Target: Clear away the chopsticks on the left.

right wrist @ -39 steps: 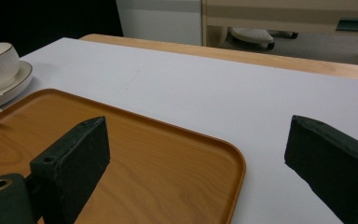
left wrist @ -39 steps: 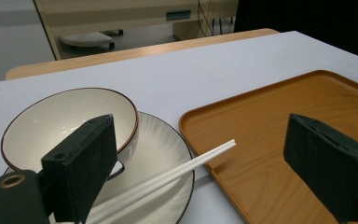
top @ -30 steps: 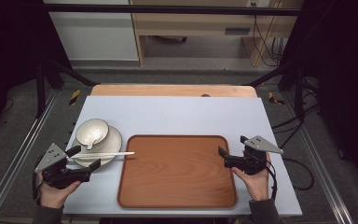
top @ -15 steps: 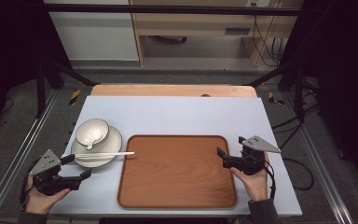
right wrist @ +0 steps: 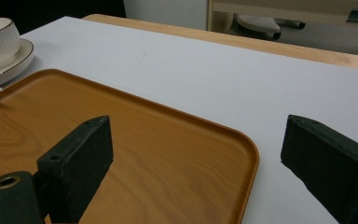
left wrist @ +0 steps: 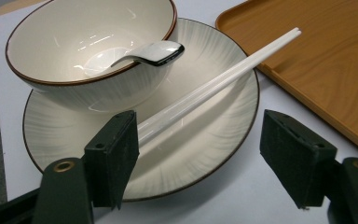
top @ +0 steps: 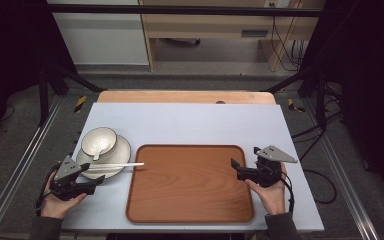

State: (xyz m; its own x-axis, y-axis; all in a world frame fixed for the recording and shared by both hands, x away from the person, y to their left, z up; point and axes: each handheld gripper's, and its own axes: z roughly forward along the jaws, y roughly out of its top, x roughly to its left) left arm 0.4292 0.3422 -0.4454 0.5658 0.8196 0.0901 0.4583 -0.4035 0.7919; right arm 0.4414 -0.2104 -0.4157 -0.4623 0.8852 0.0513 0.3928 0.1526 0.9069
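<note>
The left gripper (top: pixel 96 181) sits low at the plate's (left wrist: pixel 205 154) near rim, its jaws closing yet still apart, the 2 white chopsticks (left wrist: pixel 214 84) beside 1 pad, perhaps touching. Center them before squeezing so neither rolls. Rightward lies the tray (top: pixel 190 182); the right gripper (top: pixel 236 169) waits wide open.

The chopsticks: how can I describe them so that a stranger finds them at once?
Start at the brown wooden tray and look just past its left edge, to the white plate that bears a bowl. The chopsticks are the white pair lying across that plate, tips toward the tray: long, thin and straight, unlike the round dishes.
</note>
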